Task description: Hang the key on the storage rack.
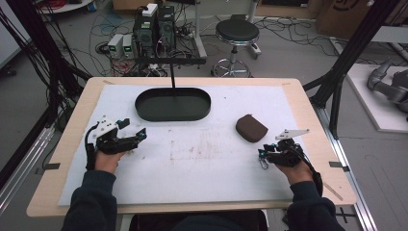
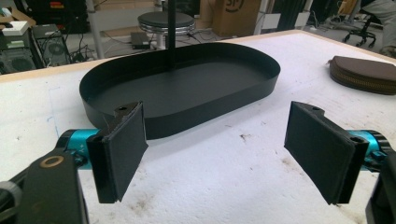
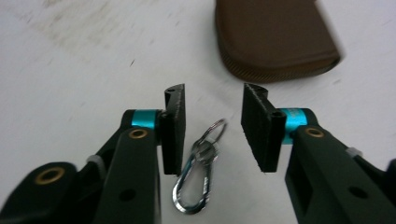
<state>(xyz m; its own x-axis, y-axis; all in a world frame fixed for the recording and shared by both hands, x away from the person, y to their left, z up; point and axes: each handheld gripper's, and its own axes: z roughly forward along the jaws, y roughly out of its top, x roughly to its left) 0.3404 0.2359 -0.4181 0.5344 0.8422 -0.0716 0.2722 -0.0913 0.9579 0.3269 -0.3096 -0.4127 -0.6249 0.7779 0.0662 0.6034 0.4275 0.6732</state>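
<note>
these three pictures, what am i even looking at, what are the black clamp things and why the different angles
A person sits at a table covered by a white mat, with a two-jaw hand-held gripper in each hand. The high view looks down from above: left hand-held gripper, right hand-held gripper. The other two pictures come from cameras riding on each gripper, looking along its black jaws. On the mat lie a black oval tray, a brown zipped pouch and a metal carabiner with a key ring. Both grippers are open and hold nothing; the carabiner lies between the right one's jaws.
</note>
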